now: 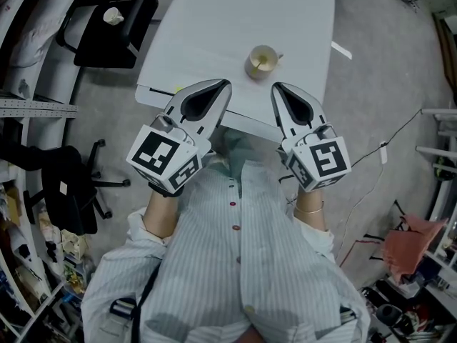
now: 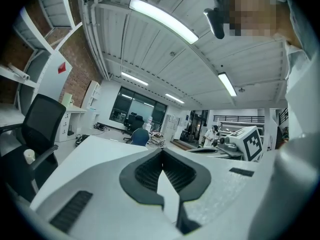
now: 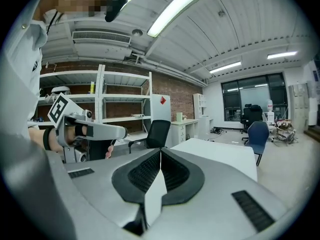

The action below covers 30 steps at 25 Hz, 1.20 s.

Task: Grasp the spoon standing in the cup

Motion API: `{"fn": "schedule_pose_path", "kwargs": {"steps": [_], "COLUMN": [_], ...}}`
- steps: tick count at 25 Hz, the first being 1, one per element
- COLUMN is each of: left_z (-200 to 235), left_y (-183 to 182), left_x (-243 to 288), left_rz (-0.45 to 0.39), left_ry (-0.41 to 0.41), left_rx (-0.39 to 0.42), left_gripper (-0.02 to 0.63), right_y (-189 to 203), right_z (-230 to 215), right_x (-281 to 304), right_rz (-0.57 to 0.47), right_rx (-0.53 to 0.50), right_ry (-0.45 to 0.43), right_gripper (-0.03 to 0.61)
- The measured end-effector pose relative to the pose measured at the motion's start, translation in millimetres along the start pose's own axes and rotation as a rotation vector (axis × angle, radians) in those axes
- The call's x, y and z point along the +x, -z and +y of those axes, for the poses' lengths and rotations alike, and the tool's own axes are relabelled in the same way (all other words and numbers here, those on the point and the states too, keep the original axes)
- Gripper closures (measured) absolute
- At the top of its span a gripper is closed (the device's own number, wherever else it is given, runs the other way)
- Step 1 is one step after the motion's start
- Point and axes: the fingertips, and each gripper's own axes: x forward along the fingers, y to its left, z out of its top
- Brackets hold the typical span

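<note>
A pale yellow cup [image 1: 263, 61] stands on the white table [image 1: 214, 27], near its front edge. A pale spoon [image 1: 265, 62] rests inside it, hard to make out. My left gripper [image 1: 223, 84] hovers at the table's near edge, left of and below the cup, jaws shut on nothing. My right gripper [image 1: 277, 88] is just below the cup, also shut and empty. Both gripper views look level across the room, so the cup is hidden there. The left gripper view shows its own shut tips [image 2: 161, 151], the right gripper view its own [image 3: 160, 150].
A black office chair [image 1: 111, 20] with a small white object [image 1: 113, 16] on its seat stands left of the table. Another black chair [image 1: 68, 184] and shelving [image 1: 28, 108] are further left. Cables [image 1: 371, 156] and a reddish cloth [image 1: 410, 241] lie on the floor at the right.
</note>
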Motion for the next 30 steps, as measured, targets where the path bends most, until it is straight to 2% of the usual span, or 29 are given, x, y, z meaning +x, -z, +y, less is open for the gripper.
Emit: {"fn": "schedule_pose_path", "kwargs": {"steps": [14, 23, 30], "left_z": [41.1, 52.5, 55.2], "left_y": [-32.3, -30.1, -35.6], "left_x": [96.5, 114.7, 121.7], "left_rz": [0.003, 0.006, 0.017], "left_ry": [-0.034, -0.051, -0.019], "left_rx": [-0.010, -0.011, 0.002], "left_gripper": [0.606, 0.606, 0.606], "right_y": [-32.9, -27.6, -30.2], "right_z": [-88.4, -101.9, -102.6], "right_x": [53.9, 67.7, 69.7], "right_rz": [0.023, 0.033, 0.041], "right_rx": [-0.017, -0.015, -0.006], "right_ry": [-0.050, -0.083, -0.055], "right_gripper": [0.569, 0.569, 0.569]}}
